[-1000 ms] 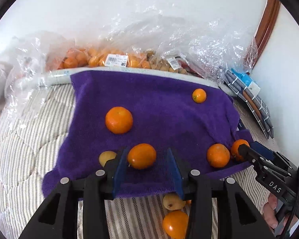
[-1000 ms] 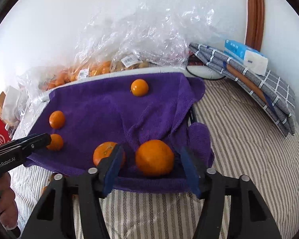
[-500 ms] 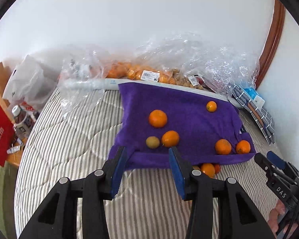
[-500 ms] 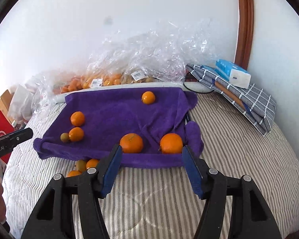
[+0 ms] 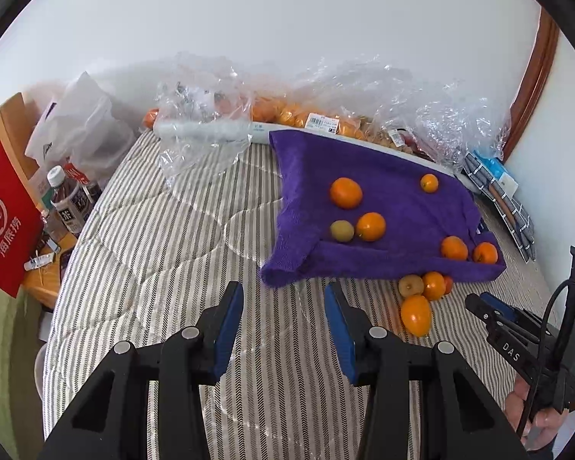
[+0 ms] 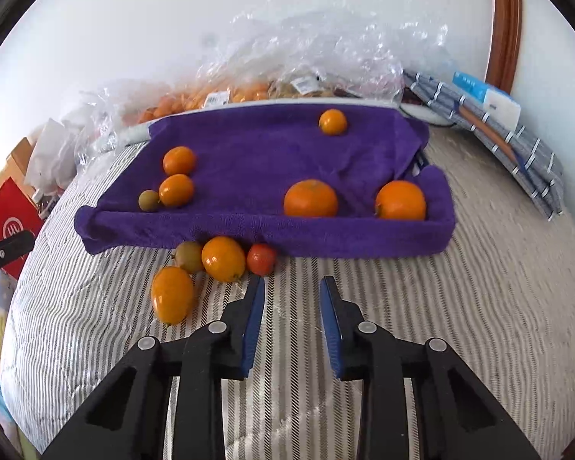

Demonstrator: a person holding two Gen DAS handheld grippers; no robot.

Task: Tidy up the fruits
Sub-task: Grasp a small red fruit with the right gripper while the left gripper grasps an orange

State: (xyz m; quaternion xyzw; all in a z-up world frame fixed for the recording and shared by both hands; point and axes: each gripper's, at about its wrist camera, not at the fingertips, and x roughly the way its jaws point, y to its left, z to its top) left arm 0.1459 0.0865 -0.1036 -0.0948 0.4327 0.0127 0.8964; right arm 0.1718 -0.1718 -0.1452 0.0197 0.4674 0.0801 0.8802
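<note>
A purple towel (image 5: 383,222) (image 6: 257,157) lies on the striped bed with several oranges and one small greenish fruit (image 5: 341,230) (image 6: 148,200) on it. Several loose fruits lie on the bedding just in front of the towel: an oval orange one (image 6: 171,294) (image 5: 416,314), a round orange (image 6: 223,258), a small red one (image 6: 261,258) and a greenish one (image 6: 188,256). My left gripper (image 5: 283,308) is open and empty, over bare bedding short of the towel's left corner. My right gripper (image 6: 292,299) is open and empty, just in front of the loose fruits.
Clear plastic bags of oranges (image 5: 287,113) (image 6: 218,96) line the wall behind the towel. A folded checked cloth with a tissue pack (image 6: 490,96) lies at the right. A red bag (image 5: 4,214), bottles (image 5: 67,201) and a white bag stand off the bed's left side.
Both grippers have pulled back and up from the towel's front edge, so the whole towel and bed show. The right gripper has swung left toward the loose fruits.
</note>
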